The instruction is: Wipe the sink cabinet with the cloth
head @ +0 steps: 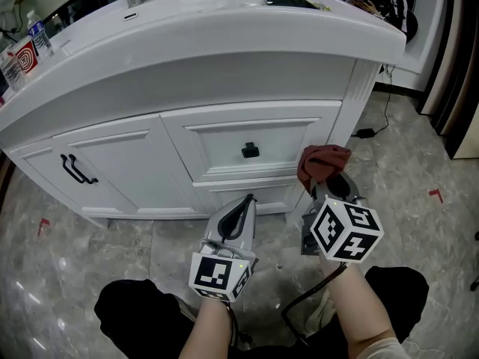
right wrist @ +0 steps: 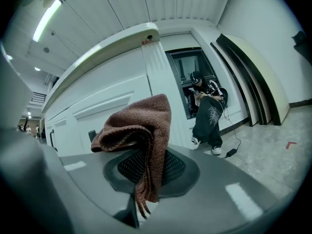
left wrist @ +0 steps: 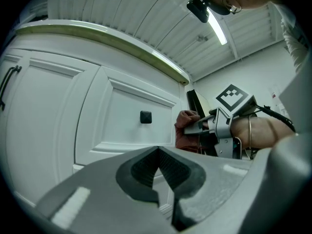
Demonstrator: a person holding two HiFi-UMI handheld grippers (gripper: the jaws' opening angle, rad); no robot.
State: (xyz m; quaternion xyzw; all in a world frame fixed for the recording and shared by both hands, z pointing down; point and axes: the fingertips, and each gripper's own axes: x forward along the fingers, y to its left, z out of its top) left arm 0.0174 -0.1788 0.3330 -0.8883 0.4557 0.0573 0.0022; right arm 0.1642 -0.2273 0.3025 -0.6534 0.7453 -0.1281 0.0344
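Observation:
The white sink cabinet (head: 254, 137) stands in front of me, with a drawer carrying a square black knob (head: 250, 152) and a left door with a black handle (head: 77, 170). A reddish-brown cloth (head: 322, 161) is pinched in my right gripper (head: 327, 185), close to the cabinet's right corner post. In the right gripper view the cloth (right wrist: 141, 130) drapes over the shut jaws. My left gripper (head: 241, 208) is shut and empty, pointing at the lower drawer. From the left gripper view I see the knob (left wrist: 145, 116), the cloth (left wrist: 186, 130) and the right gripper (left wrist: 195, 127).
The countertop (head: 224, 28) holds bottles (head: 26, 47) at the left and a dark flat object (head: 288, 1) at the back. A cable and plug (head: 367, 132) lie on the marble floor to the right. A person (right wrist: 208, 112) sits beyond the cabinet's right side.

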